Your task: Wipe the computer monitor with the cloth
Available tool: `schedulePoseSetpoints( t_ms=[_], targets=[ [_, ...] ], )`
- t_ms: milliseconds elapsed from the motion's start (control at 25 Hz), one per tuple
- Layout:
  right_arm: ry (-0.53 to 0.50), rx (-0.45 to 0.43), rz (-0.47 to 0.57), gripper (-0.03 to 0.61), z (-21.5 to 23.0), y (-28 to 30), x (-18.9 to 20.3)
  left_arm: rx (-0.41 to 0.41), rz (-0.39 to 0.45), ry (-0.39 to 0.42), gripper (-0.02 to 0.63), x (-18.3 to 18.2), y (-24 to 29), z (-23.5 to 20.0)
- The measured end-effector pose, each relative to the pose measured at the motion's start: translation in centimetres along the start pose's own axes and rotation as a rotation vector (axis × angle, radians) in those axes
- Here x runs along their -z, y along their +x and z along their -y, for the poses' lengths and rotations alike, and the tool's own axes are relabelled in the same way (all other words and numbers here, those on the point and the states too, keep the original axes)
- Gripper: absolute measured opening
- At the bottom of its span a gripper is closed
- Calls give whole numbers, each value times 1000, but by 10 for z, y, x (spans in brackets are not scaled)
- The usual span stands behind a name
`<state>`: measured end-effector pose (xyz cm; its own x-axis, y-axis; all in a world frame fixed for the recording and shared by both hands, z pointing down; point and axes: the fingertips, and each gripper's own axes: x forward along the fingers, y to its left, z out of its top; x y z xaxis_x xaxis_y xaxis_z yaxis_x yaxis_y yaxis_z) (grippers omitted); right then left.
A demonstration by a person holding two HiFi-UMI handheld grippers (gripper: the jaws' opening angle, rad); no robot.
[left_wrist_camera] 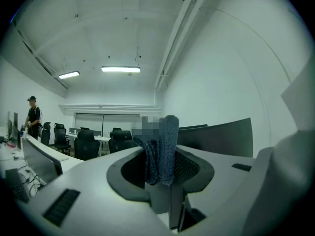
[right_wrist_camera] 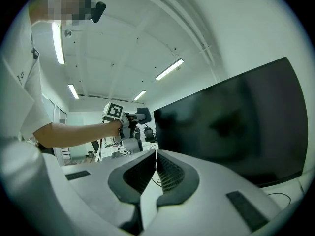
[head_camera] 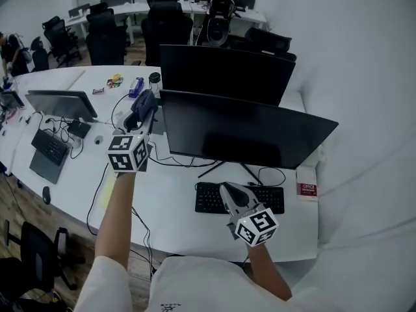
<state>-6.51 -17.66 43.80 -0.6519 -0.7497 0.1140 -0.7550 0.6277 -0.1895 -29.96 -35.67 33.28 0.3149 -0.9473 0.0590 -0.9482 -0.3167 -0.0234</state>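
The black computer monitor (head_camera: 247, 132) stands on the white desk (head_camera: 169, 203), its screen dark. My left gripper (head_camera: 148, 99) is raised at the monitor's upper left corner, shut on a folded blue cloth (left_wrist_camera: 160, 150) that sticks up between the jaws. The left gripper view shows the monitor's top edge (left_wrist_camera: 216, 135) just to the right of the cloth. Low over the keyboard (head_camera: 239, 199), in front of the screen, my right gripper (head_camera: 225, 188) is shut with nothing between its jaws. In the right gripper view, the screen (right_wrist_camera: 236, 127) fills the right side and the left gripper (right_wrist_camera: 132, 120) shows beyond.
A second black monitor (head_camera: 224, 73) stands directly behind the first. A red-and-white box (head_camera: 307, 190) lies at the desk's right end. Left are a bottle (head_camera: 155, 82), cables, another screen (head_camera: 62, 103) and keyboard (head_camera: 49, 147). Office chairs (head_camera: 107, 38) behind; a person (left_wrist_camera: 33, 118) stands far left.
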Motion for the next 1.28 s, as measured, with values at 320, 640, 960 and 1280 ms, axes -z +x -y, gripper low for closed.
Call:
schedulePoseSetpoints(
  t_ms=[320,640,960,1280],
  targets=[
    [0,38,6,20,5,6,-2,23,-35,91,126,-3,28,-9],
    [9,66,9,20,8,12,2,72,-85,127,126,17,43,-5],
    [25,108,2,20,11,16,11,139,-116,120,126,50,46,3],
    [41,147,-18,20,10,20,23,177,-159,62,126,98,44,8]
  ],
)
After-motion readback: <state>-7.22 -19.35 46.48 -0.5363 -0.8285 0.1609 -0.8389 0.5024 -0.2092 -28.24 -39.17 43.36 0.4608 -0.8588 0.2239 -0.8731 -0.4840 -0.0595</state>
